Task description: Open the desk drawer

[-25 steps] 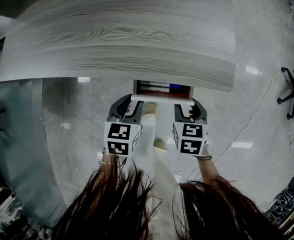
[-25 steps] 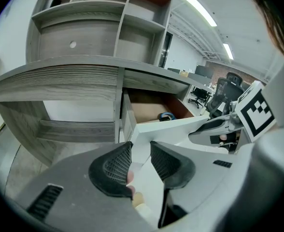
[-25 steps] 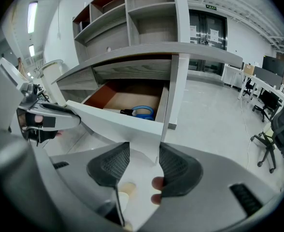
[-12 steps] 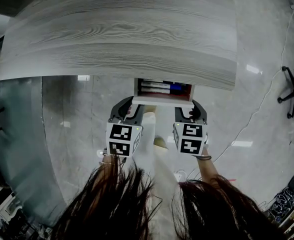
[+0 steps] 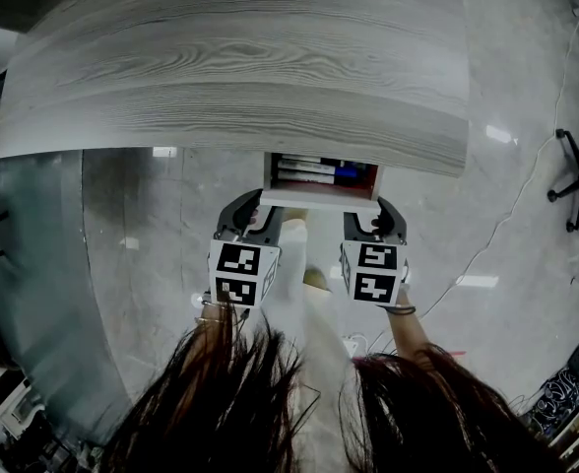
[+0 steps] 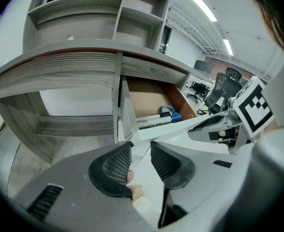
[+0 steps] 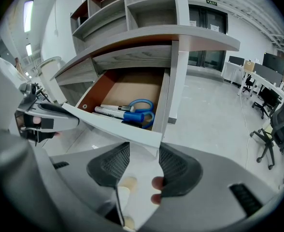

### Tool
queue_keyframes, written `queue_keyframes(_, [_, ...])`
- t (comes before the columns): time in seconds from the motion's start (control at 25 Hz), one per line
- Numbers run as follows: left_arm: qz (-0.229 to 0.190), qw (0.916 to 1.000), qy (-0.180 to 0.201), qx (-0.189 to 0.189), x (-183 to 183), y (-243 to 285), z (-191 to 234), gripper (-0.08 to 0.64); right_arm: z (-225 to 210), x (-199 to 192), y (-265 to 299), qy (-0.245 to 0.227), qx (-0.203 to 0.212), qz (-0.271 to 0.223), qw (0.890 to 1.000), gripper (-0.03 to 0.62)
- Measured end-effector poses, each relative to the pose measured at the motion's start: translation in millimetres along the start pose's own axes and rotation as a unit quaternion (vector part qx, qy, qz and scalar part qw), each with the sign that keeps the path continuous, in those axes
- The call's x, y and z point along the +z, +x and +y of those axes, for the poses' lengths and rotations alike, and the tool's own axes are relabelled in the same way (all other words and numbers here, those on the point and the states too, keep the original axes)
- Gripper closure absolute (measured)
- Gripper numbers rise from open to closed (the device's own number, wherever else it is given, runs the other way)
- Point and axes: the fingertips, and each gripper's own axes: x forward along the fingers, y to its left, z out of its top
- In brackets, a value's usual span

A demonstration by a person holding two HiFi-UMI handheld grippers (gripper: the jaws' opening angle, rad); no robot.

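The grey wood-grain desk (image 5: 240,67) has one white-fronted drawer (image 5: 321,197) pulled partly out toward me. Inside lie markers (image 7: 110,111) and blue-handled scissors (image 7: 141,111); the left gripper view also shows a marker (image 6: 154,121) and the scissors (image 6: 168,112). My left gripper (image 5: 255,210) is at the left end of the drawer front (image 6: 180,128), its jaws (image 6: 141,158) closed around that panel's lower corner. My right gripper (image 5: 373,213) holds the right end, and the front's corner (image 7: 154,141) dips between its pads (image 7: 144,161).
Open shelving (image 6: 98,13) rises above the desktop. An office chair (image 5: 577,180) and a floor cable (image 5: 506,225) lie to the right, with more chairs (image 7: 277,129) beyond. A glass panel (image 5: 33,264) stands at the left. My legs are directly below the drawer.
The drawer has slid a little further out from under the desk, showing more of its contents. Both grippers came back toward me with it.
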Motion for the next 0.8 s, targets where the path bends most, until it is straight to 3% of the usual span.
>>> queue_keyframes(0.8, [0.01,0.9999,0.002,-0.005,-8.6,3.2,-1.3,0.442,1.6,-8.0,2.6,-0.001,0.0,0.011,1.0,0.399])
